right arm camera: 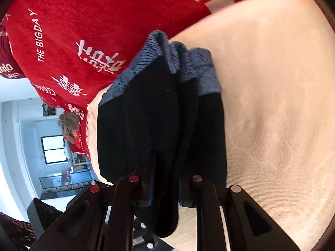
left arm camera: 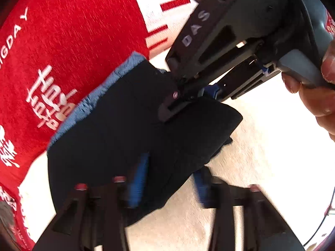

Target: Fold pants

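1. The pants (right arm camera: 161,125) are the landmark: a dark navy bundle, already doubled over, with a ribbed grey-blue waistband (right arm camera: 188,67) at the far end. They lie on a cream surface (right arm camera: 272,104) with a fine woven texture; I cannot tell whether it is a bed or a desk.
2. Beyond the waistband spreads a red blanket (right arm camera: 83,21), fuzzy, printed with white lettering and characters. It touches the waistband's far edge.
3. The right claw (right arm camera: 165,188) sits at the near end of the pants. Its black fingers are drawn close together with dark fabric pinched between them, and a fold of cloth hangs below.
4. From the left wrist view, the right claw (left arm camera: 178,102) comes down onto the top of the pants (left arm camera: 125,136), its grey body filling the upper right, and a hand (left arm camera: 318,96) wraps its handle.
5. The left claw (left arm camera: 167,188) is at the near edge of the pants. Its blue-padded fingers (left arm camera: 138,184) stand apart, one over the fabric and one beside it; the blur hides whether any cloth is caught.
6. To the left of the pants, past the blanket's edge, a room with a window (right arm camera: 53,149) shows.
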